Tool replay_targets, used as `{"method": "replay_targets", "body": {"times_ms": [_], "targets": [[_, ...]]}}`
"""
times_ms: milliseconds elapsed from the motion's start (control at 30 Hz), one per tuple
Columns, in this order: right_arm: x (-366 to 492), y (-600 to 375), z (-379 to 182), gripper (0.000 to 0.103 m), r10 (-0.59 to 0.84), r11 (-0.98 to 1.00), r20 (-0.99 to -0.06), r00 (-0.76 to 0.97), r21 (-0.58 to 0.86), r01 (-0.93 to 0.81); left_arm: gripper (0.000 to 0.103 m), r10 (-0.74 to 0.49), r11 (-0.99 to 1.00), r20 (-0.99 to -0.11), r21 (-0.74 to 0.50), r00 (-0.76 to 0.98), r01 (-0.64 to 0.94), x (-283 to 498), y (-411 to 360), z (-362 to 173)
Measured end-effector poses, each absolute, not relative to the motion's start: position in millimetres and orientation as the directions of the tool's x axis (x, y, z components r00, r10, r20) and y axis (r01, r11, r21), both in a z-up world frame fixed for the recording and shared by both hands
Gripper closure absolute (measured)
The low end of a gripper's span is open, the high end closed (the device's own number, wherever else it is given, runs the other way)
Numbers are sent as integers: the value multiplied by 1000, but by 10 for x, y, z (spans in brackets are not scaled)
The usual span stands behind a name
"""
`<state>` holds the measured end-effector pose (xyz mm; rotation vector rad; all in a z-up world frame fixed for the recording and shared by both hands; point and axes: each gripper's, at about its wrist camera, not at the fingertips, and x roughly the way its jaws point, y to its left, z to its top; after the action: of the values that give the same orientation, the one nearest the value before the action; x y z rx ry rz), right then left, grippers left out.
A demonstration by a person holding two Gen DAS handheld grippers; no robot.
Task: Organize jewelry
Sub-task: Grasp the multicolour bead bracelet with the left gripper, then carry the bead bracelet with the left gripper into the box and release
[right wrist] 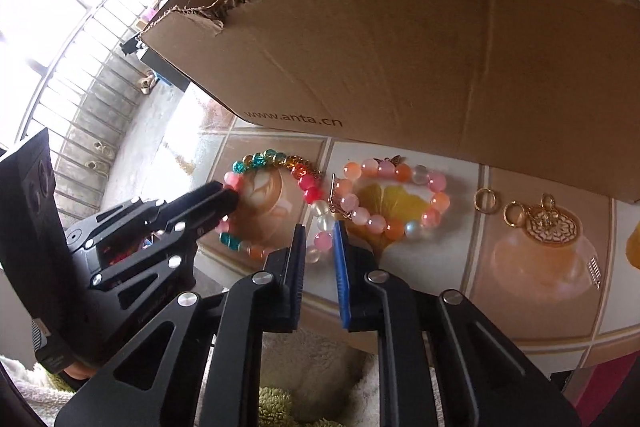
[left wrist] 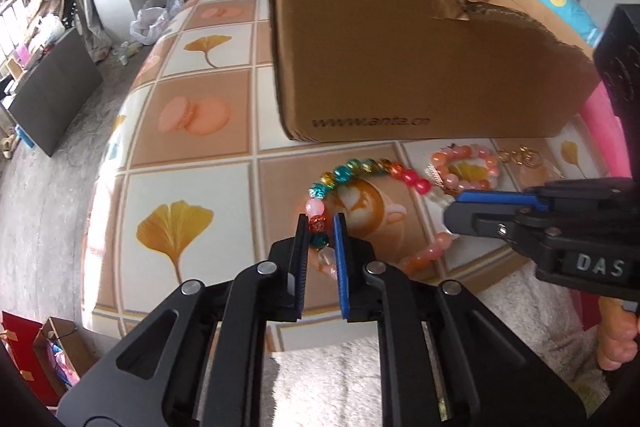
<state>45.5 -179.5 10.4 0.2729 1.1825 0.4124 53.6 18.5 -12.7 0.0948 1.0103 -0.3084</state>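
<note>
A: Where's the jewelry?

B: A multicoloured bead bracelet [left wrist: 362, 171] lies on the desk [left wrist: 192, 131], right in front of a torn cardboard box [left wrist: 400, 59]. Teal, amber, red and pink beads make up its loop.

A: Is anything holding it?

B: Both. The left hand-held gripper [left wrist: 322, 227] has its jaws pinched on the near-left side of the loop, with a red bead and a teal bead between the pads. The right hand-held gripper [right wrist: 320, 233] is clamped on the opposite side, on pale and pink beads.

A: And beside it?

B: A pink-and-orange bead bracelet [right wrist: 394, 197] lies touching it on the right, also on the desk. Farther right sit a gold ring [right wrist: 486, 201] and a gold filigree charm [right wrist: 550, 223] on its own ring, close to the box wall.

A: What covers the desk?

B: A tiled cloth printed with ginkgo leaves, macarons and coffee cups.
</note>
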Motion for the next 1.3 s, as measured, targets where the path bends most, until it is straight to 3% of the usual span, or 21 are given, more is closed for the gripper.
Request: {"method": "replay_targets", "body": {"times_ms": [167,467,867,1300], "targets": [[425,-1797,102,94,436,900,-847,305,405,-164,93,-316,926,-844,-174,434,335,416,191,-83],[433,-1841,179,93,438,899,-845,306,402,-176,88,-327,928,-846,-204,421,311,437,247,-106],[454,-1576,110,86,385,921,-871,306,341,-188,86,-230,943,-855,-78,465,324,527,120,-118],[422,-1619,123,93,417,909,-846,331,385,-161,94,-208,946,-835,-41,509,321,516,66,-20]]}}
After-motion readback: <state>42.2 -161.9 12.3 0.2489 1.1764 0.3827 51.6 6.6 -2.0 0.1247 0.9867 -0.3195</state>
